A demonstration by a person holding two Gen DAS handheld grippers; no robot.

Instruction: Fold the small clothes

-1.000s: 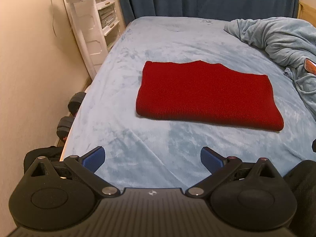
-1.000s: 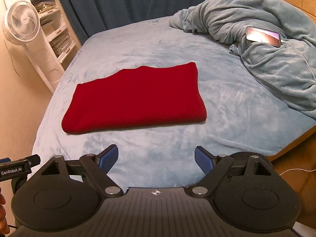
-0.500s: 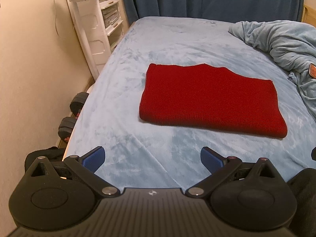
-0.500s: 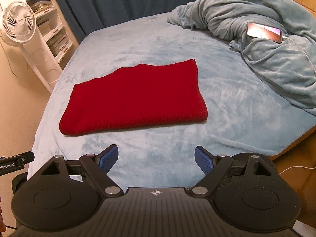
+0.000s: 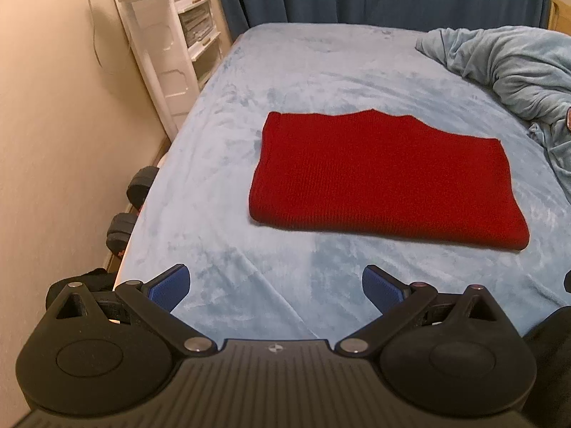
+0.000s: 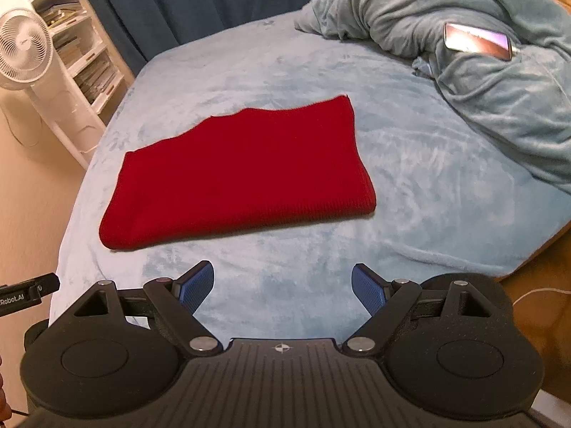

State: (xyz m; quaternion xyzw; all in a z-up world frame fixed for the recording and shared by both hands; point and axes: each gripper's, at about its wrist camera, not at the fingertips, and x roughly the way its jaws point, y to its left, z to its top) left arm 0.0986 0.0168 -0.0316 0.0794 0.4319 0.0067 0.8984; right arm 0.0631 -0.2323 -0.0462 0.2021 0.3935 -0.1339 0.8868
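Two grippers, left gripper and right gripper, hang wide, holding nothing, at 6 o'clock edge of pale blue plush bed, well apart from folded red knit garment. Garment lies mid-bed: flat, neat rectangle, doubled near edge, wavy far edge. Fold likely done.

Both wrist cameras looked forward and down from the near edge of the light blue plush bed, the left angled rightward, the right leftward, sharing the folded red knit garment and white standing fan.
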